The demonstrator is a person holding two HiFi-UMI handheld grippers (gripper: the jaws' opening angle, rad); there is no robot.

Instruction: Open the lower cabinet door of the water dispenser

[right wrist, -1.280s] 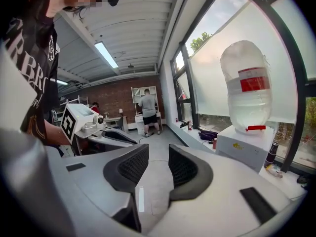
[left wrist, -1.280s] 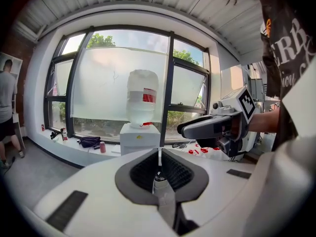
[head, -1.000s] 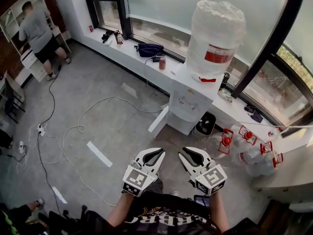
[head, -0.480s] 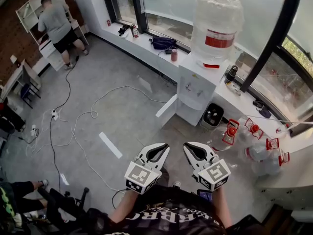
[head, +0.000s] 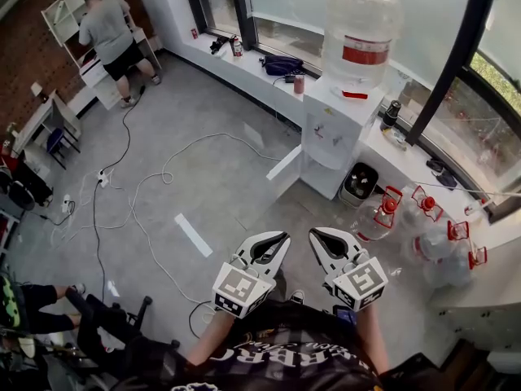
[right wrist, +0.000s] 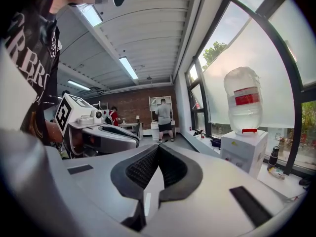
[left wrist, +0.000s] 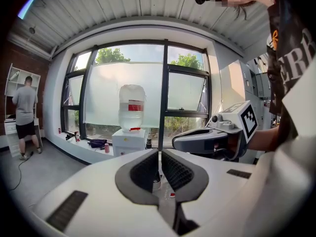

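- While both tongs hang close in front of the torso, neither holds anything. The L gripper (head: 281, 239) has its jaws pressed together with nothing between them, and the R gripper (head: 316, 236) is clenched empty as well.
- Task item: the lower cabinet door (head: 282, 164) is ahead of both tongs and well apart from them, low on the water dispenser (head: 335, 129). The white panel appears to be swung out already, to the left of the cabinet; how far it is open can't be told.
- Handling (est.):
  - The door is prob. a thin, stiff, light panel on a hinge, with a smooth face that is likely slippery for the pads.
  - Take hold at the free vertical edge, not the flat face, and draw it along its arc.
  - The big bottle (head: 363, 23) on top prob. makes the unit top-heavy, so avoid jerks.
- Surface: the grey hard floor (head: 220, 186) lies between the tongs and the dispenser.
  - Loose cables (head: 165, 169) lie ahead-left of the L gripper.
  - A white tape strip (head: 193, 235) lies just left of the L gripper.
- Room, L to R:
  - A person (head: 110, 31) stands at a white shelf unit (head: 69, 10), far ahead-left.
  - A window sill (head: 244, 59) with small items runs behind the dispenser.
  - A black bin (head: 359, 184) sits ahead of the R gripper, beside the cabinet.
  - Clear bottles w/ red handles (head: 383, 214) lie ahead-right of the R gripper.
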